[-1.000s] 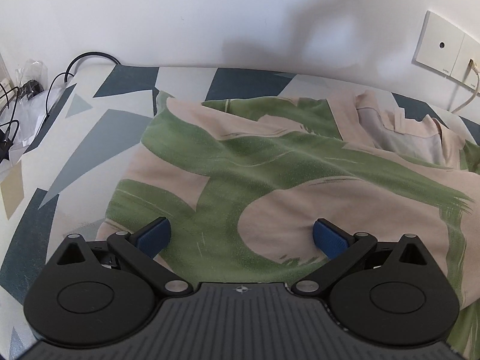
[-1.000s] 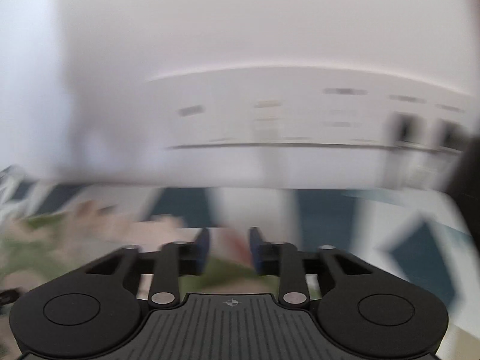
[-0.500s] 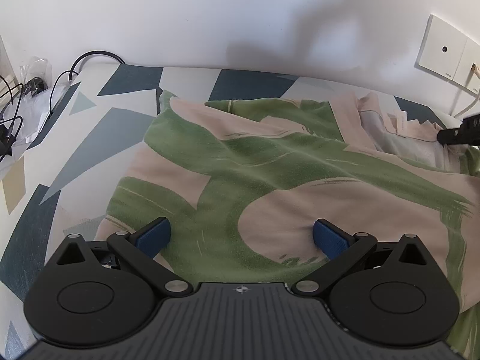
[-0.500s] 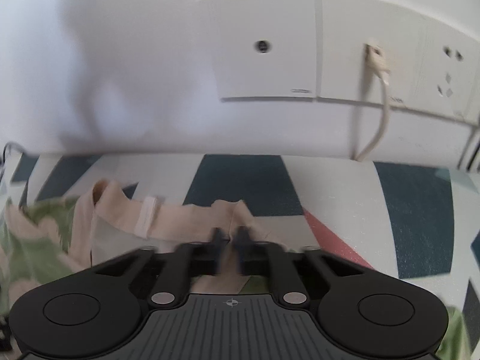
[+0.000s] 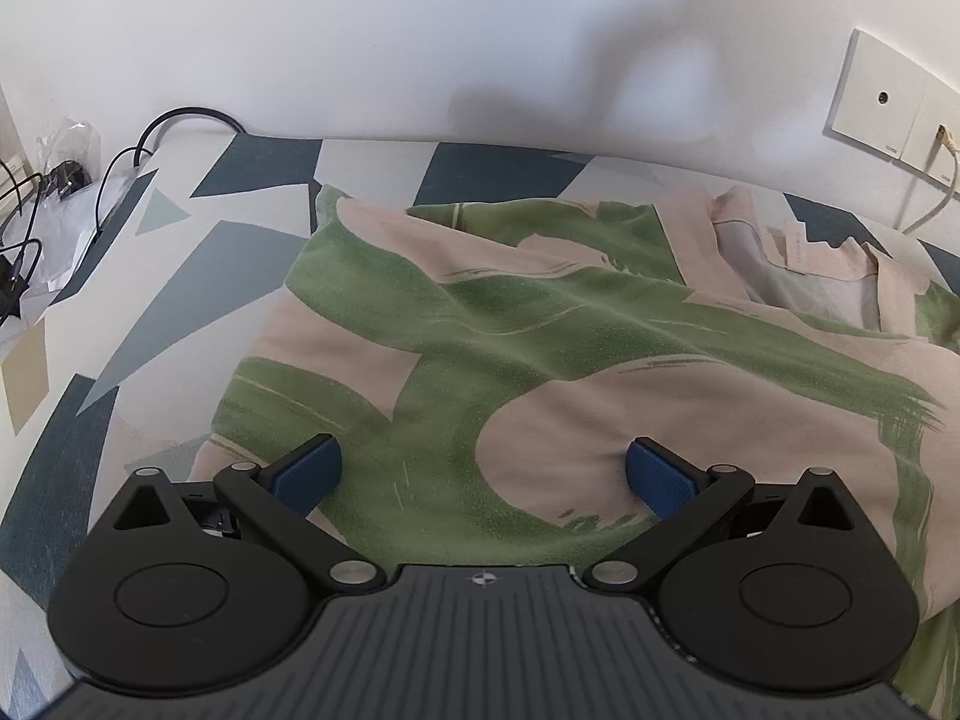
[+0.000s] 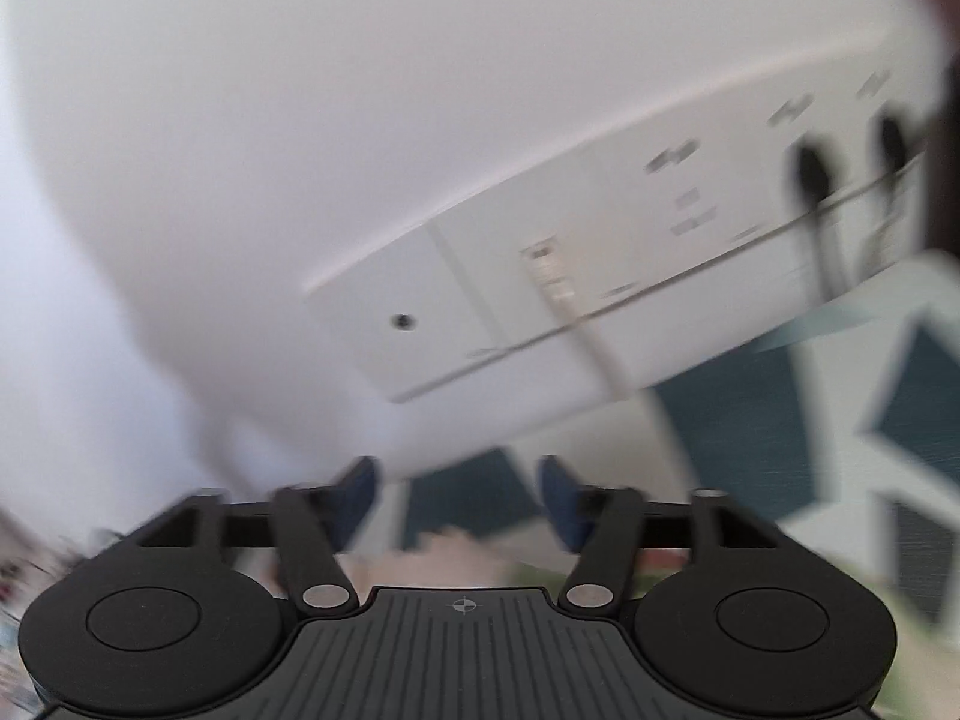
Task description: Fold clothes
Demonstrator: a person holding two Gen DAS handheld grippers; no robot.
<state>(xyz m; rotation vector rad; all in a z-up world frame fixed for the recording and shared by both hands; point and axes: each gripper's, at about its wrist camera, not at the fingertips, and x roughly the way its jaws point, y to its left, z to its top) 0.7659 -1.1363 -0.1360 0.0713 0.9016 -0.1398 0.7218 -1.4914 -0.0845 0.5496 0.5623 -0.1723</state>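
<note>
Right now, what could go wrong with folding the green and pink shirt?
1. The collar lies rumpled near the wall, so a fold now might trap wrinkles.
2. The right gripper is opening with nothing between its pads, tilted and blurred near the wall sockets; it could bump the plugged-in white cable.
3. The left gripper is open over the shirt; closing there might bunch the cloth instead of catching an edge.

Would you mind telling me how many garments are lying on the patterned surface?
1: a green-and-pink shirt spread over the patterned surface, collar toward the wall plates at the right. More could lie beyond the frame's right edge.
</note>
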